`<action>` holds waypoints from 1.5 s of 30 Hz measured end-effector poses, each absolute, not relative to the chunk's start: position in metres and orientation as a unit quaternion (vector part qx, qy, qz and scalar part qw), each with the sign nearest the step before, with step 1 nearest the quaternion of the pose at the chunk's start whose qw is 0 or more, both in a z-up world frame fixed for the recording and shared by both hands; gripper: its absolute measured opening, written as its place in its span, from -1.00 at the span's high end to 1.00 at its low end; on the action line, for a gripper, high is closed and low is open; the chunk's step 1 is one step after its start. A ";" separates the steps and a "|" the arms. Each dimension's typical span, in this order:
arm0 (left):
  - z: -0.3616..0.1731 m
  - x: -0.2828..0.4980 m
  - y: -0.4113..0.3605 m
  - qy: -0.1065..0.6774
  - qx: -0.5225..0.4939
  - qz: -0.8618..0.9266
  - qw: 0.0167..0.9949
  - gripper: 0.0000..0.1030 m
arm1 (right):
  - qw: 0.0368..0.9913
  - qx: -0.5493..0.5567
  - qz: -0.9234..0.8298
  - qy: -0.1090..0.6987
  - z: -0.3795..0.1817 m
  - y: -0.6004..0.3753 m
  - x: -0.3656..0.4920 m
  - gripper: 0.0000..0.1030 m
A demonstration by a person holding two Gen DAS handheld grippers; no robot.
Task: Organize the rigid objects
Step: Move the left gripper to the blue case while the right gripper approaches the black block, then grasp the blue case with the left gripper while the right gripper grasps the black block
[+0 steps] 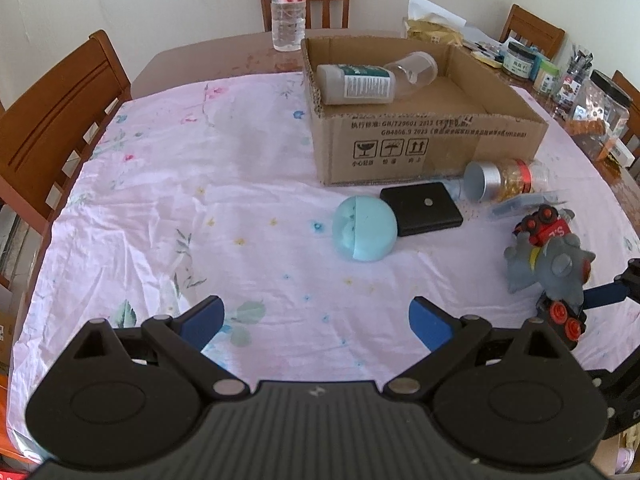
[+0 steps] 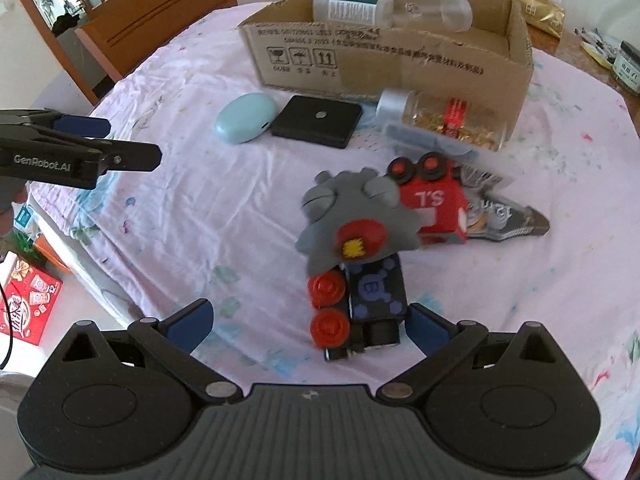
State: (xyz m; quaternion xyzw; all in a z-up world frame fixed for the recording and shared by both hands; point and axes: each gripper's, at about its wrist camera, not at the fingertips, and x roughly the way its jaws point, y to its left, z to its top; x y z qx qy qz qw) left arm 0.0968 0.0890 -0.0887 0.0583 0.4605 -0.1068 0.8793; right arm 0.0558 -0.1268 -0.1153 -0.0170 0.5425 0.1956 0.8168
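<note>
A cardboard box [image 1: 420, 144] [image 2: 384, 60] on the pink floral tablecloth holds a grey-white bottle [image 1: 356, 84] and a clear jar [image 1: 414, 72]. In front of it lie a light blue case [image 1: 364, 227] [image 2: 246, 117], a flat black box [image 1: 421, 208] [image 2: 318, 121] and a glass jar with gold contents [image 1: 506, 180] [image 2: 448, 118]. A grey, red and black toy train [image 2: 360, 248] [image 1: 550, 268] lies at the right. My right gripper [image 2: 310, 324] is open, its fingers either side of the train's black end. My left gripper [image 1: 316, 324] is open and empty above bare cloth.
A water bottle [image 1: 288, 4] stands behind the box. Jars and packets [image 1: 560, 76] crowd the table's right side. Wooden chairs [image 1: 52, 120] surround the table. A flat dark packet [image 2: 500, 216] lies beside the train. A red carton [image 2: 28, 308] lies on the floor.
</note>
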 end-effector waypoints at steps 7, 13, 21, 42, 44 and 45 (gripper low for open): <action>-0.093 0.102 0.093 0.461 0.066 -0.129 0.876 -0.91 | 0.823 -0.008 0.172 0.542 -0.116 -0.118 0.049 -1.00; -0.101 0.110 0.086 0.458 0.088 -0.154 0.871 -0.91 | 0.848 -0.028 0.093 0.522 -0.125 -0.116 0.049 -0.94; -0.123 0.131 0.071 0.450 0.109 -0.170 0.870 -0.90 | 0.858 -0.038 0.057 0.510 -0.133 -0.115 0.042 -1.00; -0.134 0.162 0.045 0.429 0.082 -0.169 0.884 -0.13 | 0.860 -0.036 0.048 0.507 -0.132 -0.112 0.042 -1.00; -0.134 0.163 0.045 0.425 0.080 -0.169 0.886 -0.03 | 0.860 -0.037 0.049 0.507 -0.133 -0.112 0.043 -1.00; -0.134 0.163 0.045 0.424 0.079 -0.169 0.886 -0.01 | 0.860 -0.037 0.049 0.507 -0.133 -0.112 0.044 -1.00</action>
